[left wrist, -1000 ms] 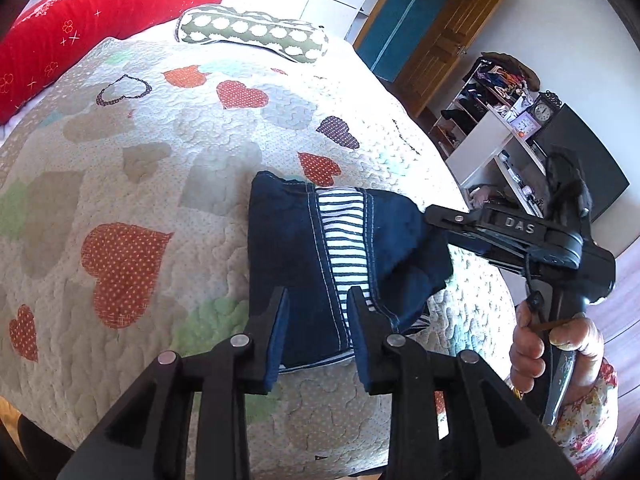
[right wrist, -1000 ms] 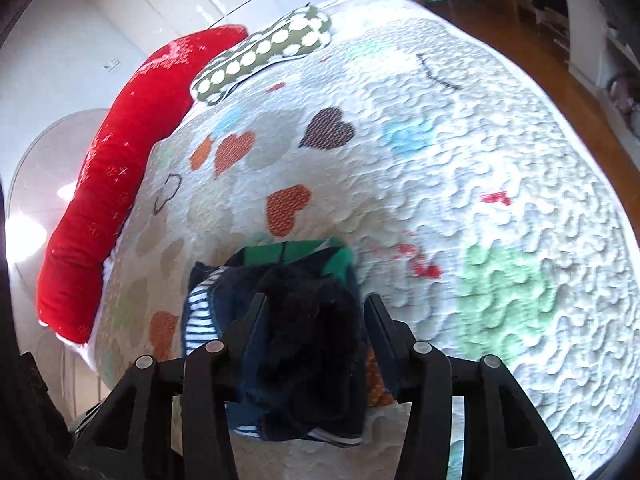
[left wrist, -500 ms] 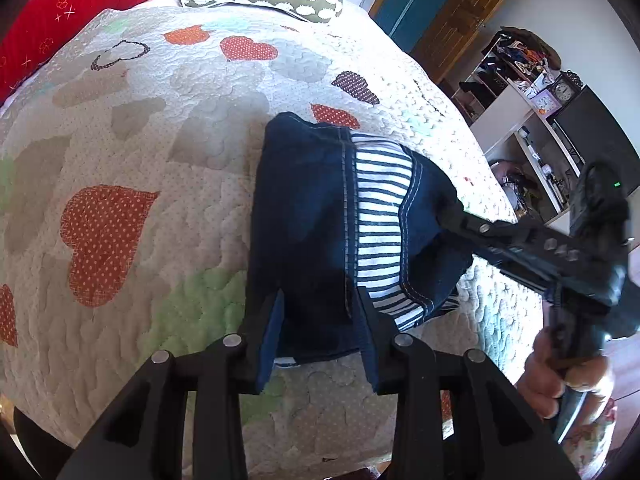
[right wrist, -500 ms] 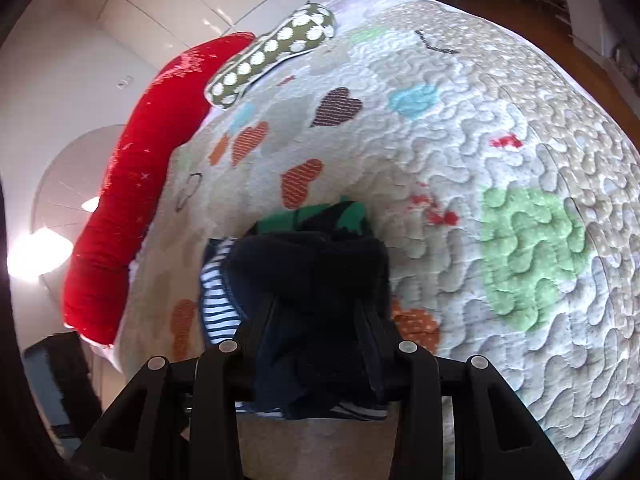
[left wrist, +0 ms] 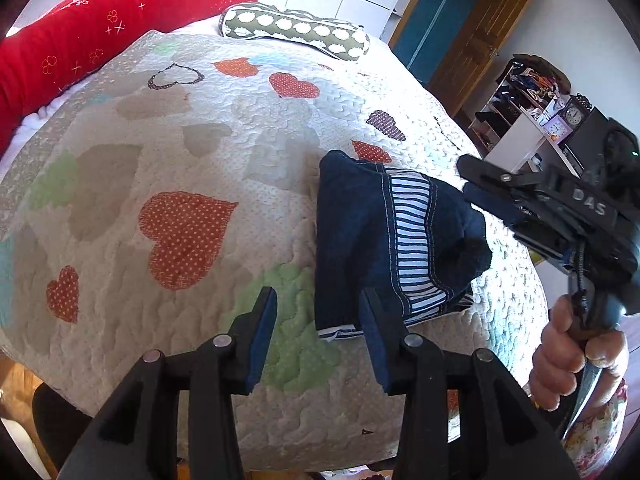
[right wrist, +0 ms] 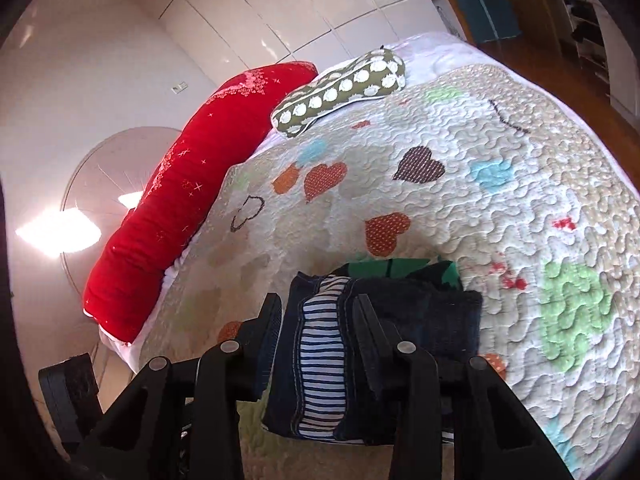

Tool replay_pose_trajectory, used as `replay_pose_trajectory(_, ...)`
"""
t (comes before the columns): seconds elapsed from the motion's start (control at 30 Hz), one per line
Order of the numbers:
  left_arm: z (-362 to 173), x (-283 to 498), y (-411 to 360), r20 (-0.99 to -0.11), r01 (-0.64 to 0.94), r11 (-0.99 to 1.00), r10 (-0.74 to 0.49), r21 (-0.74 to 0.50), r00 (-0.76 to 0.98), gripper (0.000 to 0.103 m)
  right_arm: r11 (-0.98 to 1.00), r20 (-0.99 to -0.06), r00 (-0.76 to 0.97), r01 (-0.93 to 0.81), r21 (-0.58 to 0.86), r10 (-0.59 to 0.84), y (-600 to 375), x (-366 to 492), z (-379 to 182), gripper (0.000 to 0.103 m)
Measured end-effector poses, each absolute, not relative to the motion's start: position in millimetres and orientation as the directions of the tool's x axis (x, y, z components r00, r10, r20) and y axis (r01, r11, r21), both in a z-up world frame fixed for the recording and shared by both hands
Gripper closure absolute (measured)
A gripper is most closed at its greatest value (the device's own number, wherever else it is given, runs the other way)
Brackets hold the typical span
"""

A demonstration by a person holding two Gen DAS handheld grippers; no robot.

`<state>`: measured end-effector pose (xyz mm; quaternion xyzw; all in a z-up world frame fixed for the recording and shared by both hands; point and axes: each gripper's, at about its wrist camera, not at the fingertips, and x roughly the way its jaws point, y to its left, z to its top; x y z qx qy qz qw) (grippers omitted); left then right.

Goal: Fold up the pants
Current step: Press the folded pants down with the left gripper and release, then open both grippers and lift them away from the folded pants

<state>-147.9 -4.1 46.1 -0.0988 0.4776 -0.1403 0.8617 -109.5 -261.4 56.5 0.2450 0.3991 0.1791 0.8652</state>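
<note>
Left wrist view: left tool [left wrist: 318, 334] part open and just widened, holding nothing; folded dark-blue denim pants with striped lining [left wrist: 384, 240] lie on the heart-patterned quilted bed [left wrist: 180, 160], corner between the pads.
Right wrist view: right tool [right wrist: 316, 344] part open, jaws astride the pants [right wrist: 320, 364]; grip unclear.
</note>
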Motion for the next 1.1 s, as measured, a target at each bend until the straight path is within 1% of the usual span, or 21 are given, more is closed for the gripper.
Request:
replay_pose_trajectory(0.07,47,-150,-1,-0.793,0.145,0.941,-0.336,-0.306,0.508,0.059,0.795,-0.651,0.533,-0.072,0.602,0.541,-253,-90,28,0.062)
replay_pose_trajectory(0.1,48,-151,0,-0.791,0.146,0.940,-0.338,-0.308,0.509,0.058,0.807,-0.693,0.499,-0.021,0.590,0.520,-252,-82,11,0.068)
replay_pose_trajectory(0.13,48,-153,1,-0.791,0.147,0.940,-0.339,-0.308,0.510,0.058,0.812,-0.720,0.475,0.019,0.583,0.506,-252,-76,-3,0.078)
replay_pose_trajectory(0.17,49,-154,2,-0.790,0.148,0.940,-0.340,-0.309,0.511,0.058,0.800,-0.715,0.478,0.040,0.598,0.510,-257,-76,-10,0.080)
replay_pose_trajectory(0.2,49,-155,3,-0.788,0.150,0.939,-0.341,-0.308,0.513,0.058,0.780,-0.694,0.491,0.047,0.624,0.526,-262,-80,-8,0.080)
replay_pose_trajectory(0.27,50,-157,5,-0.785,0.152,0.941,-0.337,-0.304,0.519,0.057,0.766,-0.663,0.525,0.031,0.642,0.534,-269,-93,5,0.073)
replay_pose_trajectory(0.33,50,-156,6,-0.782,0.148,0.940,-0.338,-0.307,0.524,0.057,0.791,-0.639,0.584,-0.009,0.612,0.501,-271,-111,22,0.051)
replay_pose_trajectory(0.4,50,-157,5,-0.778,0.147,0.939,-0.340,-0.310,0.528,0.057,0.816,-0.630,0.630,-0.010,0.577,0.453,-277,-127,30,0.044)
replay_pose_trajectory(0.47,49,-157,3,-0.780,0.148,0.940,-0.337,-0.307,0.527,0.056,0.844,-0.681,0.620,0.057,0.534,0.389,-285,-131,20,0.043)
replay_pose_trajectory(0.5,50,-158,2,-0.780,0.149,0.941,-0.336,-0.305,0.528,0.056,0.848,-0.708,0.595,0.082,0.523,0.379,-289,-128,10,0.044)
replay_pose_trajectory(0.53,51,-159,2,-0.779,0.151,0.942,-0.334,-0.301,0.531,0.056,0.841,-0.710,0.588,0.089,0.533,0.387,-292,-128,5,0.044)
replay_pose_trajectory(0.6,56,-163,1,-0.772,0.153,0.949,-0.312,-0.275,0.554,0.056,0.821,-0.681,0.616,0.094,0.563,0.397,-300,-135,9,0.044)
replay_pose_trajectory(0.67,63,-168,0,-0.757,0.145,0.961,-0.274,-0.234,0.593,0.050,0.827,-0.657,0.645,0.069,0.558,0.390,-302,-146,22,0.044)
replay_pose_trajectory(0.7,67,-171,-1,-0.745,0.138,0.968,-0.249,-0.209,0.618,0.048,0.843,-0.651,0.663,0.054,0.535,0.370,-299,-153,29,0.044)
replay_pose_trajectory(0.77,74,-176,-3,-0.717,0.122,0.980,-0.196,-0.154,0.668,0.041,0.880,-0.649,0.694,0.045,0.472,0.313,-295,-167,39,0.041)
replay_pose_trajectory(0.8,77,-178,-5,-0.703,0.117,0.985,-0.175,-0.130,0.690,0.039,0.896,-0.659,0.696,0.053,0.441,0.284,-294,-172,40,0.039)
replay_pose_trajectory(0.87,82,-183,-10,-0.677,0.117,0.989,-0.145,-0.087,0.722,0.031,0.909,-0.689,0.684,0.092,0.407,0.239,-296,-180,35,0.039)
replay_pose_trajectory(0.97,87,-189,-17,-0.658,0.131,0.990,-0.128,-0.045,0.742,0.029,0.881,-0.695,0.670,0.127,0.456,0.262,-307,-191,22,0.038)
replay_pose_trajectory(1.1,86,-191,-20,-0.661,0.140,0.990,-0.129,-0.037,0.740,0.027,0.870,-0.702,0.667,0.164,0.465,0.249,-316,-204,16,0.038)
